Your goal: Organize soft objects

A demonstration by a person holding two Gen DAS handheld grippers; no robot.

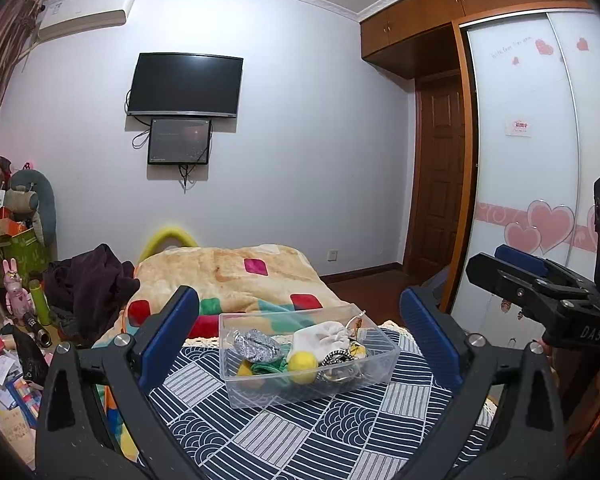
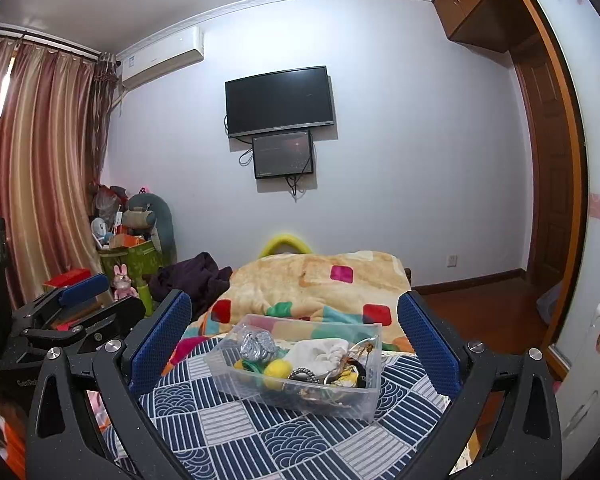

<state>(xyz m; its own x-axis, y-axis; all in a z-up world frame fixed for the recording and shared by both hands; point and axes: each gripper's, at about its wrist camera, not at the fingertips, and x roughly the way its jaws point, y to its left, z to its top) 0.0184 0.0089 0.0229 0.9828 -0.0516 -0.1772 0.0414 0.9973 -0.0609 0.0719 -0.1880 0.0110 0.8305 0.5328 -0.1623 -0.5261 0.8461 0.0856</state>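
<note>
Both grippers, left (image 1: 300, 324) and right (image 2: 296, 328), point nearly level with jaws spread wide and empty. Just ahead, a clear bin (image 1: 308, 384) of soft items sits on the patterned cloth (image 1: 300, 432); the blanket (image 1: 236, 276) lies beyond.

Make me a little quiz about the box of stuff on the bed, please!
1. True or false: the clear box sits on the patterned cloth.
2. What colour is the ball inside it?
3. The left gripper and right gripper are: A open, B shut on the box.

Key: 1 true. 2 yellow. 3 A.
</note>
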